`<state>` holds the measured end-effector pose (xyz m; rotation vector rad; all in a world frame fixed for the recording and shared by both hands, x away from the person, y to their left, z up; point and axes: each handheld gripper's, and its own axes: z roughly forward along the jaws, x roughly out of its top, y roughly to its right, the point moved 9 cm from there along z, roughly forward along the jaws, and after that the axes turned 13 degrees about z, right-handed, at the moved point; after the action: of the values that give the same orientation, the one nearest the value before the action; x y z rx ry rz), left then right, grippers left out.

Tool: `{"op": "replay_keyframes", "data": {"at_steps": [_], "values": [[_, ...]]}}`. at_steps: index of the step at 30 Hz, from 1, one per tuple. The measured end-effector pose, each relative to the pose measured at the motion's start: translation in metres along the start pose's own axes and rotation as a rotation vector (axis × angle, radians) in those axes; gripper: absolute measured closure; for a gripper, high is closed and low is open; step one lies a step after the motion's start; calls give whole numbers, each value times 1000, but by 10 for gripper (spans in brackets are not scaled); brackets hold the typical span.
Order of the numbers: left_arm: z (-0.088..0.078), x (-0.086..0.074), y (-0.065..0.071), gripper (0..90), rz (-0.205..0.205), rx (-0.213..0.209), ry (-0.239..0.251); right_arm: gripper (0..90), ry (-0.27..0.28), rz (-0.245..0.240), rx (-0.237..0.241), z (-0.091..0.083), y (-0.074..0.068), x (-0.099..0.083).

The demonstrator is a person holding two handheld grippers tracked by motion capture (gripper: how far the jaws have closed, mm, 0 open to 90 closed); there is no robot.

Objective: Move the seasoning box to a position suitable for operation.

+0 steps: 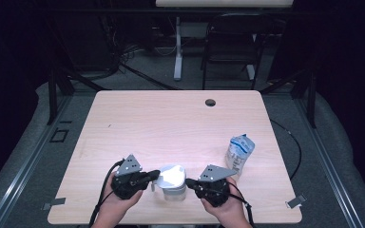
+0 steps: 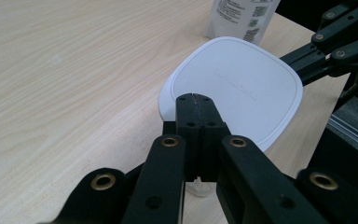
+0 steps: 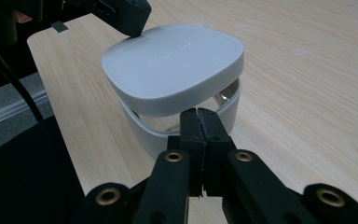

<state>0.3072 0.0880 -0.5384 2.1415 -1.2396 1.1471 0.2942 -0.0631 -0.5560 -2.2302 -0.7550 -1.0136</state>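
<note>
White lidded container (image 1: 172, 181) is seen at the table's (image 1: 171, 123) near edge, flanked by the left gripper (image 1: 155, 175) and right gripper (image 1: 189, 182), both jaw pairs closed together, empty.

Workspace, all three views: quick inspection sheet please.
Surface: light wood table, grommet hole near far edge.
Job's things: white lidded container at near edge, lid sitting raised, gap below on one side.
Clutter: clear plastic packet with printed label, right of container.
Grippers: left gripper shut, tip at the lid's edge; right gripper shut, tip at container's side.
Cables: black cables trail from both grippers; another on the floor at right.
Surroundings: dark room, folding chair, table leg beyond.
</note>
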Motion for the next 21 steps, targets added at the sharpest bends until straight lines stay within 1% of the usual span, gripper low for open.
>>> {"op": "replay_keyframes", "data": {"at_steps": [3,4,8,10,12,13,17,18,20,21], "values": [[0,0,0,888,-4,7,-4,896,3,-3,3,0,-1,1],[-1,0,-1,869,-2,19,-8,892,4,-4,5,-1,-1,2],[-4,0,-3,826,-12,28,-7,891,9,-9,11,-2,-3,4],[-5,0,-4,800,-17,36,0,891,14,-8,12,-2,-4,6],[-6,-2,-6,780,-16,42,-3,888,18,-7,13,-2,-4,7],[-7,-2,-8,776,-21,52,3,887,18,-8,14,-2,-4,7],[-11,-6,-13,741,-37,70,7,883,23,-8,16,-2,-4,9],[-13,-7,-14,729,-41,77,3,883,22,-8,20,-2,-4,9],[-14,-9,-16,712,-40,83,4,883,24,-10,23,-2,-5,11],[-15,-9,-16,701,-42,88,12,882,28,-9,25,-2,-6,12]]}}
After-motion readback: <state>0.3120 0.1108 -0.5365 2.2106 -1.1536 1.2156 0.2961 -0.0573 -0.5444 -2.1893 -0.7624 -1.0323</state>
